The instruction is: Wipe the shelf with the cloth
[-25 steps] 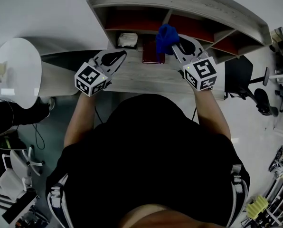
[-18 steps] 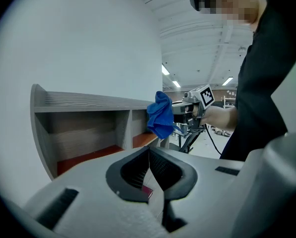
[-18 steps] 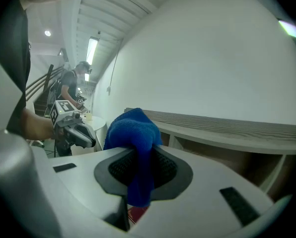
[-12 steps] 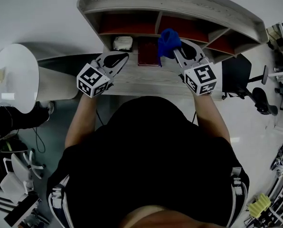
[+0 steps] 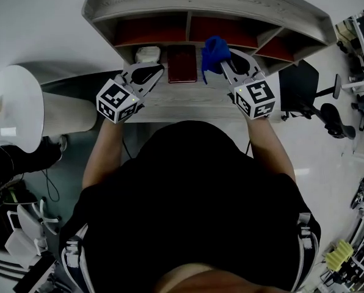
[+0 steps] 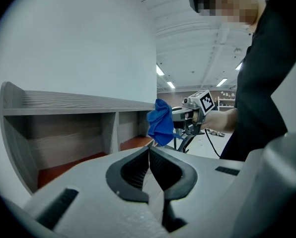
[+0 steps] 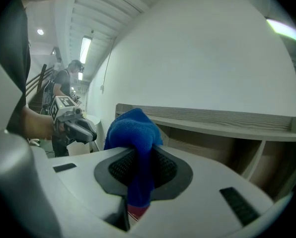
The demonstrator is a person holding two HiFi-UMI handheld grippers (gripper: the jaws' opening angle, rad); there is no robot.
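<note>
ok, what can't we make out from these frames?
Cloth to shelf contact: head view, steep angle, cannot tell.
White item by the left gripper: head view, too small to name.
Shelf floor: left gripper view, partly behind the gripper body.

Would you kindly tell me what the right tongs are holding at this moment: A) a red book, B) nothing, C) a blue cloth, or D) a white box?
C: the blue cloth is pinched between the right tongs, bunched above their pads.
</note>
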